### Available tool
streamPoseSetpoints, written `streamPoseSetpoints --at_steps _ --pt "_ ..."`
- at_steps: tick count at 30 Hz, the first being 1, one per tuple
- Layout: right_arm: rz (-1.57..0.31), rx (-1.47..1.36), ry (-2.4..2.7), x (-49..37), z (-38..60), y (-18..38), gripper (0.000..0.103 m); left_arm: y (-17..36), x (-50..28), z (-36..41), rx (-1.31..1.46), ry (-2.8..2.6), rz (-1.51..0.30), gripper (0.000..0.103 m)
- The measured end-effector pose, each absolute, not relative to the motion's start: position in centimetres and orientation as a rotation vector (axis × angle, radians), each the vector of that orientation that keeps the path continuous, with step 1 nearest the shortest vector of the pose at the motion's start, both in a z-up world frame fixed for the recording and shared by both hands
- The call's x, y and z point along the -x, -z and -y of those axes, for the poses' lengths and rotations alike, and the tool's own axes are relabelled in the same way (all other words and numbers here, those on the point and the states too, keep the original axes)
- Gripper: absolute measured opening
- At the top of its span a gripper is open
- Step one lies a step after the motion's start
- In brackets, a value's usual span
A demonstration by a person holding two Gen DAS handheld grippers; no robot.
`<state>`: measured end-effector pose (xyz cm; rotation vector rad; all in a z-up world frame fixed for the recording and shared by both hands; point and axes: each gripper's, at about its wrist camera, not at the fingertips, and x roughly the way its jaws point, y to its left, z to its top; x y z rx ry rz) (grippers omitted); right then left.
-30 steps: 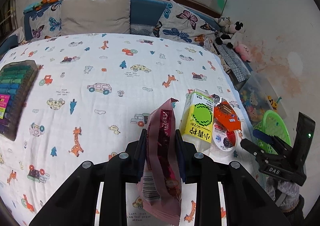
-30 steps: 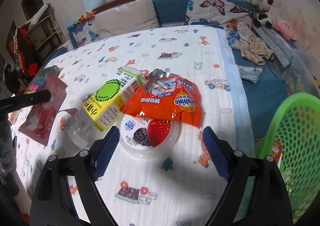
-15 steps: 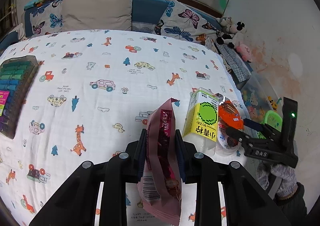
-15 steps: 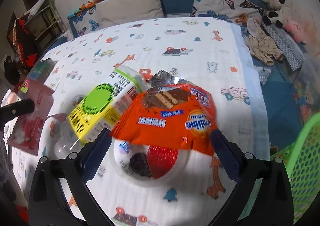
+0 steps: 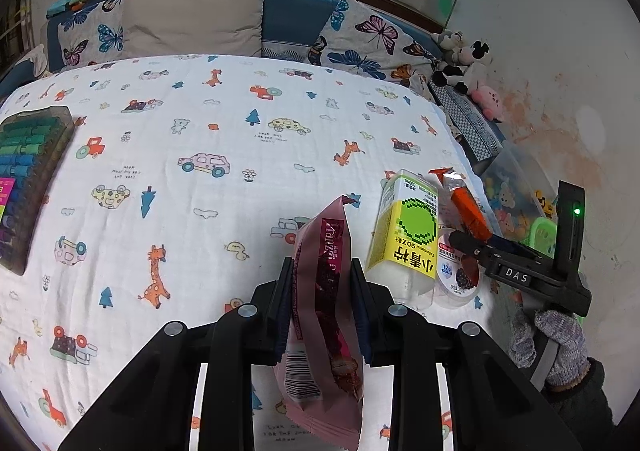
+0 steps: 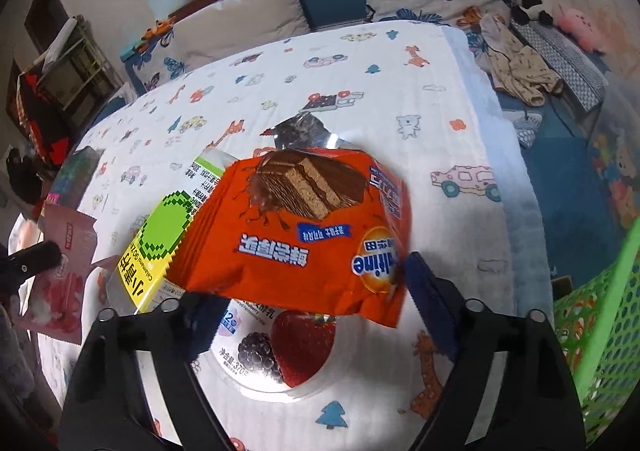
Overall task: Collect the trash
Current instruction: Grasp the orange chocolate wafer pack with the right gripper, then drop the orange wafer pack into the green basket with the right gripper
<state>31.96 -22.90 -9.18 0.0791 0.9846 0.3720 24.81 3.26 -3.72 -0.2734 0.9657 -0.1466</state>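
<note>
My left gripper (image 5: 320, 291) is shut on a pink snack wrapper (image 5: 326, 315) and holds it upright above the printed cloth. My right gripper (image 6: 308, 299) is open, its fingers on either side of an orange wafer wrapper (image 6: 304, 235), which shows edge-on in the left wrist view (image 5: 468, 211). Whether the fingers touch it I cannot tell. The wrapper lies over a yogurt cup with a berry lid (image 6: 276, 347). A yellow-green drink bottle (image 6: 160, 243) lies just left of it. In the left wrist view the right gripper (image 5: 472, 243) reaches over the cup (image 5: 456, 275) beside the bottle (image 5: 408, 227).
A green mesh basket (image 6: 600, 323) stands off the table's right edge. A case of coloured markers (image 5: 24, 171) lies at the far left. Cushions (image 5: 192, 19) and plush toys (image 5: 468, 67) line the bench behind. A toy bin (image 5: 516, 195) sits by the wall.
My right gripper moved forward over the yogurt cup until its open fingers flank the orange wrapper, which now looks raised and tilted. The left gripper kept holding the pink wrapper, drifting slightly.
</note>
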Motion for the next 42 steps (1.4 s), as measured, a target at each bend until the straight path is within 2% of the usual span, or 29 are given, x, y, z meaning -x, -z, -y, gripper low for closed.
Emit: streamPoseSetpoints --at_steps 1,3,16,18,27,42 --pt "-0.985 -0.085 -0.369 -31.9 23.1 9.2 0.068 3.7 -24.7 -3.1 0.271 0.15 -0.965 0.026" --pt "-0.982 -0.105 -0.37 -31.7 23.6 9.1 0.063 3.8 -24.7 -2.9 0.267 0.154 -0.966 0.026" --pt "-0.95 -0.185 -0.345 -30.8 25.7 8.7 0.038 3.1 -24.6 -2.1 0.248 0.163 -0.956 0.026" --pt "-0.937 -0.199 -0.343 -30.6 26.0 8.4 0.03 3.2 -24.6 -2.1 0.249 0.163 -0.956 0.026" --pt "-0.889 -0.215 -0.322 -29.6 26.6 7.4 0.022 3.1 -24.5 -1.7 0.249 0.174 -0.956 0.026" --pt "-0.798 -0.252 -0.264 -22.7 32.6 3.0 0.022 0.4 -23.5 2.9 0.219 0.288 -0.922 0.026"
